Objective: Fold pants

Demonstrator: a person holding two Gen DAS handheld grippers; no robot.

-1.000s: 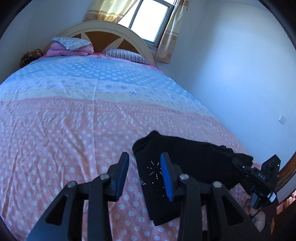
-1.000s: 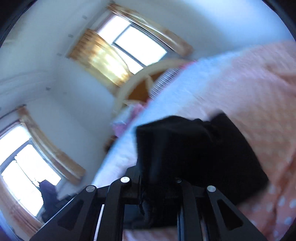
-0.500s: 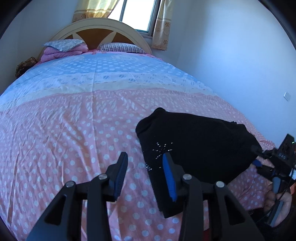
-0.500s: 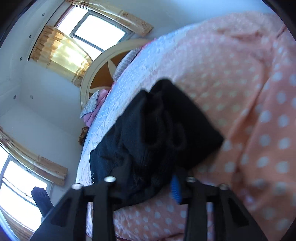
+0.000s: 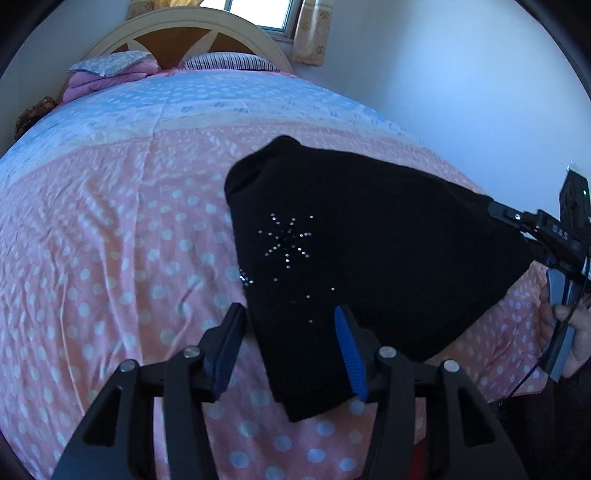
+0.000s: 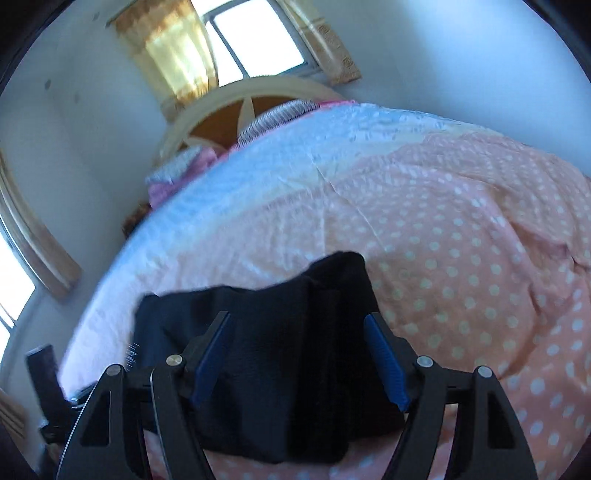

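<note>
Pants (image 5: pixel 369 258), black and folded into a compact bundle, lie on the pink polka-dot bedspread (image 5: pixel 110 258) near the foot of the bed; a star of small rhinestones (image 5: pixel 286 240) shows on the upper layer. The left gripper (image 5: pixel 288 343) hovers over the near edge of the bundle with its blue-padded fingers (image 5: pixel 349 354) spread apart and nothing between them; the right gripper (image 6: pixel 299 354) is likewise spread wide, its pads on either side of the dark cloth without pinching it, and in the left wrist view it sits at the bundle's right corner. Pillows (image 5: pixel 229 61) and a folded pink blanket (image 5: pixel 99 79) rest against the arched headboard (image 5: pixel 192 26); a curtained window (image 6: pixel 255 40) stands behind.
</note>
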